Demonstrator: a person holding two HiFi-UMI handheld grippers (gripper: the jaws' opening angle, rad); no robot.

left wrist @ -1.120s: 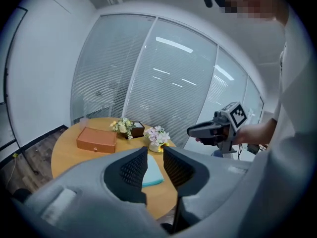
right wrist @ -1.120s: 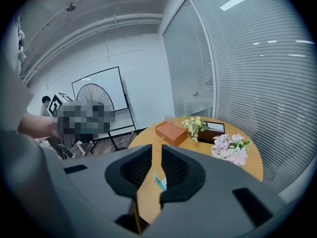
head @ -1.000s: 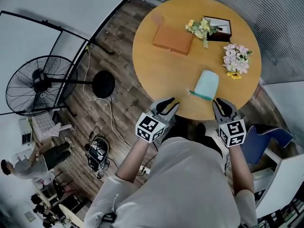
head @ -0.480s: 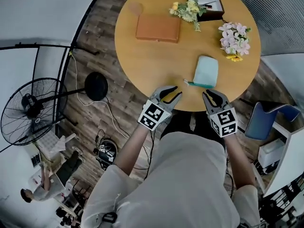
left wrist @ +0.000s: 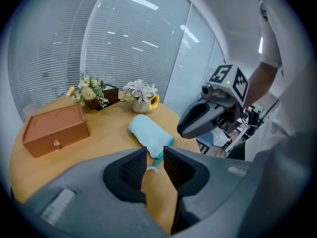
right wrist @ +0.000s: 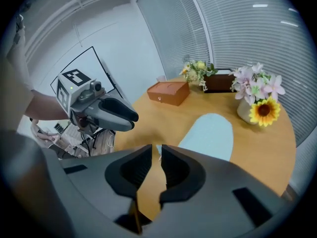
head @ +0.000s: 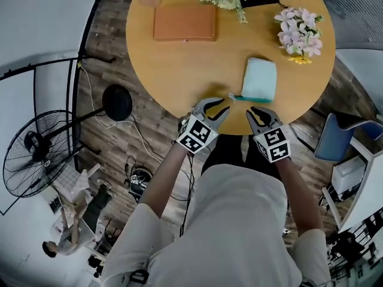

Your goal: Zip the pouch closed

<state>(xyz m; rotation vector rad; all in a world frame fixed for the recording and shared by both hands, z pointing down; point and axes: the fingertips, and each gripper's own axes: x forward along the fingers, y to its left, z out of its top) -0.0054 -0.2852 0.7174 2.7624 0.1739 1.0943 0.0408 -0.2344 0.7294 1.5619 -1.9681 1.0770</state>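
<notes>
Two grey plastic grippers hang over the near rim of a round, smooth wooden table [head: 179, 64]. The left gripper [head: 218, 105] has its ribbed jaws a narrow gap apart, with nothing between them. The right gripper [head: 258, 111] is the same, slightly parted and empty. A soft, pale-teal fabric pouch [head: 260, 79] lies flat just beyond both, its darker teal zip edge [head: 242, 98] nearest them.

The pouch [head: 260, 79] looks like soft, matt, pale-teal cloth, and the table [head: 179, 64] is smooth wood with a low sheen. The box [head: 184, 23] at the far left has a smooth, leather-like brown skin. The left hand-held gripper [head: 217, 106] and right hand-held gripper [head: 261, 113] are matt grey plastic with finely ribbed pads [left wrist: 132, 169].
</notes>
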